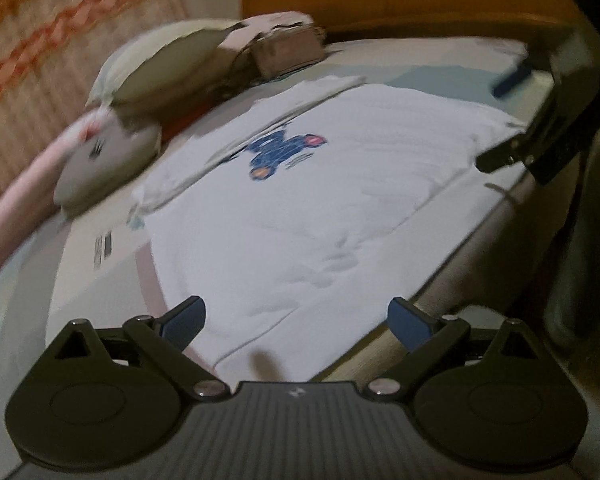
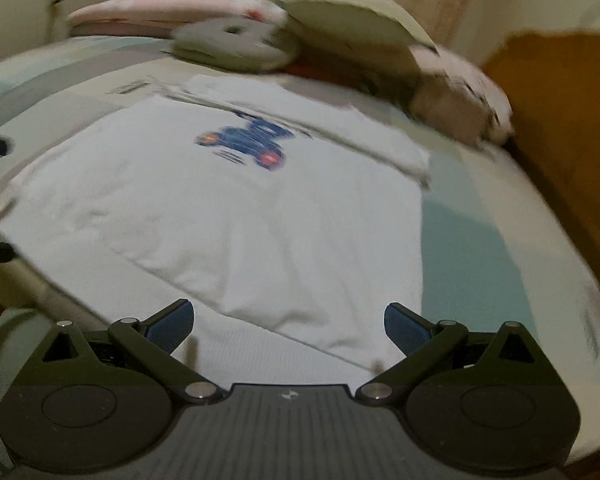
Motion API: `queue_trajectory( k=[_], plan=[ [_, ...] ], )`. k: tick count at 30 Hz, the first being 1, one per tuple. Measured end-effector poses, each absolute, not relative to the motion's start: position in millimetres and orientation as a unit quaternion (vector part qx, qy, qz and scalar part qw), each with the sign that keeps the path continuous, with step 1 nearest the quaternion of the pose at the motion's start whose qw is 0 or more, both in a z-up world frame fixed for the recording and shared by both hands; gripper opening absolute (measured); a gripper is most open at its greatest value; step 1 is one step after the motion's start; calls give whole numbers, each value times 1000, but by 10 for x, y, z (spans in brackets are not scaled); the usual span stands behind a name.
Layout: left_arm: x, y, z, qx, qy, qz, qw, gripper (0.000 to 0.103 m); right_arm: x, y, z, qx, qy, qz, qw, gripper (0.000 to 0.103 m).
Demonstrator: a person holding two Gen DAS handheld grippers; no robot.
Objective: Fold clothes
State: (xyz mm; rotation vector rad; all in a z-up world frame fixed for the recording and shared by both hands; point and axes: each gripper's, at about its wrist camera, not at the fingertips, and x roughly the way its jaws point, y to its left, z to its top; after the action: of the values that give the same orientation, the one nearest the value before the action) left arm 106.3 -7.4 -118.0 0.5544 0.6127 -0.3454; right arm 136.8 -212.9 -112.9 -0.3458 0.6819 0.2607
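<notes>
A white T-shirt (image 2: 236,208) with a blue print (image 2: 246,146) is seen spread on the bed (image 2: 480,240), print side up. At its far end, toward the pillows (image 2: 356,28), a strip of cloth appears to be laid back over the body, so one fold may be in place; blur prevents certainty. The main body is otherwise flat and full width, and the remaining folds are judged still to be needed. The left tongs (image 1: 296,320) are held wide open over the near hem, with nothing gripped. The right tongs (image 2: 288,322) are likewise spread wide and empty above the shirt's near corner.
</notes>
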Motion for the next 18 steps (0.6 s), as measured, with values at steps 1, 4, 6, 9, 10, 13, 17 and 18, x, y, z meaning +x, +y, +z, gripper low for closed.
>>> queue_trajectory(
  k=[1, 4, 6, 9, 10, 13, 17, 18],
  plan=[
    [1065, -125, -1207, 279, 295, -171, 898, 98, 1336, -2096, -1104, -180, 328, 130, 918, 103],
    [1061, -256, -1286, 308, 289, -184, 887, 98, 1301, -2036, -1048, -183, 323, 146, 917, 103],
    [1068, -326, -1332, 329, 282, -192, 881, 98, 1307, -2020, -1020, -180, 322, 152, 917, 103],
    [1092, -400, -1378, 355, 268, -195, 874, 99, 1334, -1990, -988, -180, 323, 155, 916, 103],
    [1109, -401, -1364, 354, 262, -195, 876, 99, 1338, -1985, -981, -180, 323, 155, 916, 103],
    [1187, -363, -1287, 341, 259, -183, 885, 99, 1327, -1988, -950, -177, 322, 157, 917, 103],
    [1287, -281, -1196, 319, 261, -181, 893, 99, 1283, -1957, -888, -178, 311, 178, 916, 103],
    [1300, -277, -1194, 317, 262, -181, 893, 99, 1266, -1928, -877, -182, 306, 193, 914, 103]
  ],
)
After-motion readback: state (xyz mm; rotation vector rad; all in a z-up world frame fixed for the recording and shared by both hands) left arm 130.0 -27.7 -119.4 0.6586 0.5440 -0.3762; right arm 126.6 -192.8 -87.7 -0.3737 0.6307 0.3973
